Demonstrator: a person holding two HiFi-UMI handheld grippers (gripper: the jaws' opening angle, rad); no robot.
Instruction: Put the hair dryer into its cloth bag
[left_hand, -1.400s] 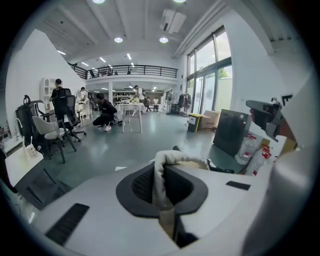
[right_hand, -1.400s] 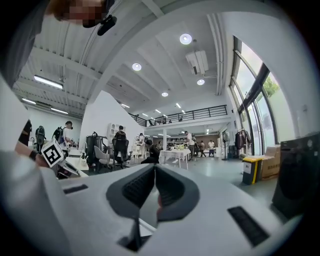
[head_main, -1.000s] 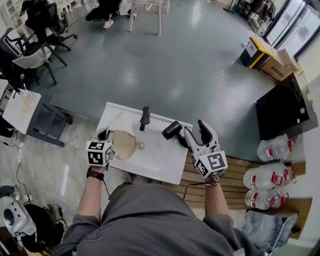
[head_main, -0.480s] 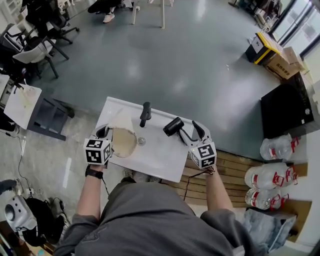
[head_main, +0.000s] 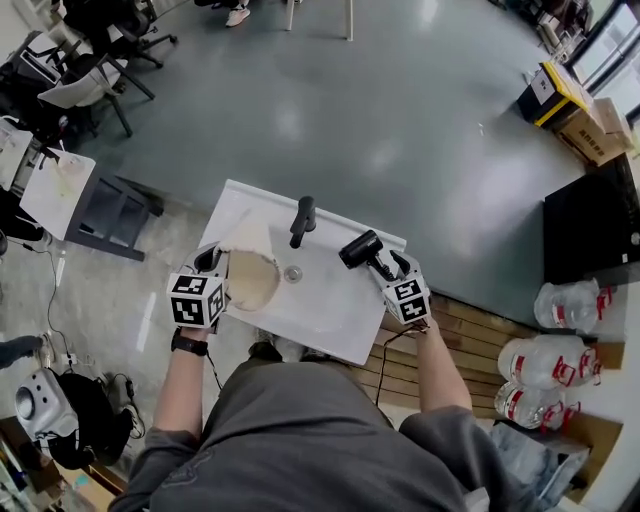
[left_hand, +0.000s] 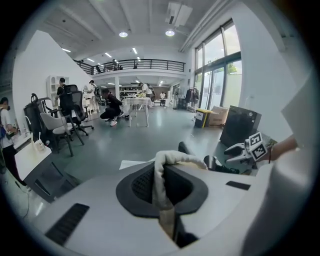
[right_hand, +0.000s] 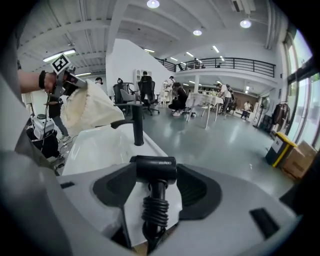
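A black hair dryer (head_main: 358, 248) lies at the right rim of the white sink (head_main: 330, 310); its coiled cord is wrapped round the handle (right_hand: 155, 210). My right gripper (head_main: 392, 266) is low over it, open, jaws on either side of the handle (right_hand: 156, 189) without pressing it. A beige cloth bag (head_main: 249, 277) hangs open at the sink's left side, and my left gripper (head_main: 214, 263) is shut on its rim (left_hand: 166, 187). The bag (right_hand: 90, 112) and the left gripper's cube (right_hand: 61, 64) show at the left of the right gripper view.
A black faucet (head_main: 303, 218) stands at the back of the sink between bag and dryer. Water bottles (head_main: 545, 300) and wooden pallets (head_main: 480, 340) lie to the right, with a black cabinet (head_main: 590, 225) beyond. Office chairs (head_main: 85, 90) and a grey stand (head_main: 110, 215) are at the left.
My right gripper has dropped from above the sink's right side down onto the hair dryer, tilting downward as it came. The left gripper and the bag have stayed where they were.
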